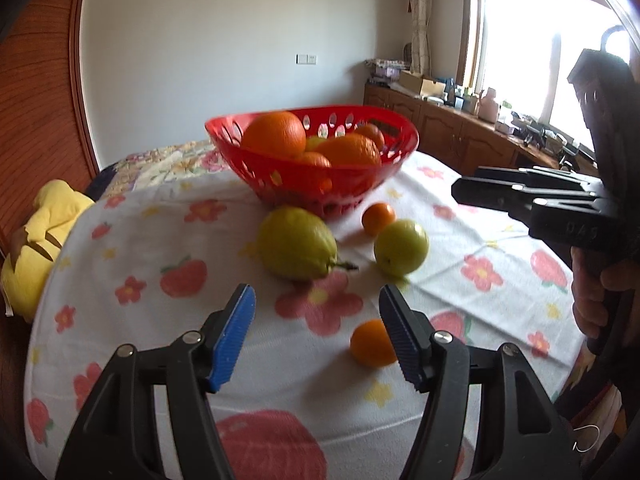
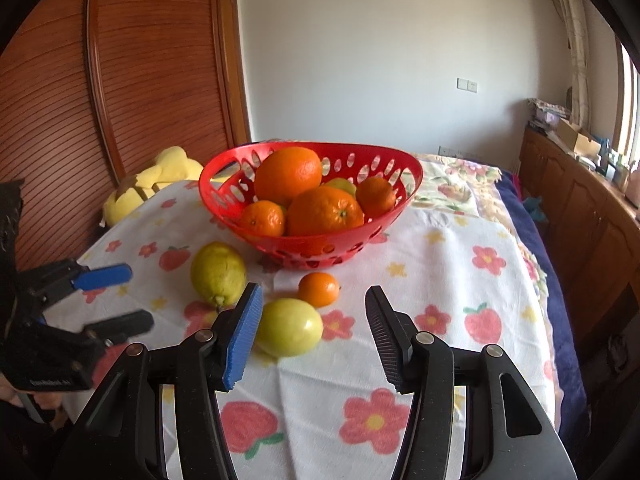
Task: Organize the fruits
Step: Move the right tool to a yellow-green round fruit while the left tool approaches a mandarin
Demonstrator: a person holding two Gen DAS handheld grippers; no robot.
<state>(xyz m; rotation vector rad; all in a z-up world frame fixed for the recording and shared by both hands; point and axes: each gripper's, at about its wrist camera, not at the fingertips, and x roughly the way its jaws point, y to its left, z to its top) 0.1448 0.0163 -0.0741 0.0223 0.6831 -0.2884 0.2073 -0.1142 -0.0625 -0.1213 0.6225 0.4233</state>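
From the left wrist, the left gripper (image 1: 316, 336) hangs over the flowered cloth (image 1: 160, 320) with its jaws spread wide and nothing between them. A small orange (image 1: 370, 342) lies just beside the right finger, partly hidden by it; whether they touch is hard to tell. Farther off lie a pear (image 1: 296, 242), a green apple (image 1: 401, 247) and a second small orange (image 1: 378, 218), all loose on the cloth in front of the red basket (image 1: 384, 168), which holds several oranges (image 1: 274, 134). The right gripper (image 1: 496, 196) reaches in from the right edge, well apart from the fruit, held in a hand (image 1: 592, 300). A yellow plush toy (image 1: 44, 232) sits at the cloth's left edge. From the right wrist, the right gripper (image 2: 314, 336) is likewise spread and empty. The green apple (image 2: 289, 332) lies just ahead between the fingers, close to the left one, with the small orange (image 2: 319, 289) behind it and the pear (image 2: 218, 274) to the left. The basket (image 2: 304, 248) stands beyond, with oranges (image 2: 288, 176) heaped in it. The left gripper (image 2: 112, 300) shows at the left edge, jaws apart.
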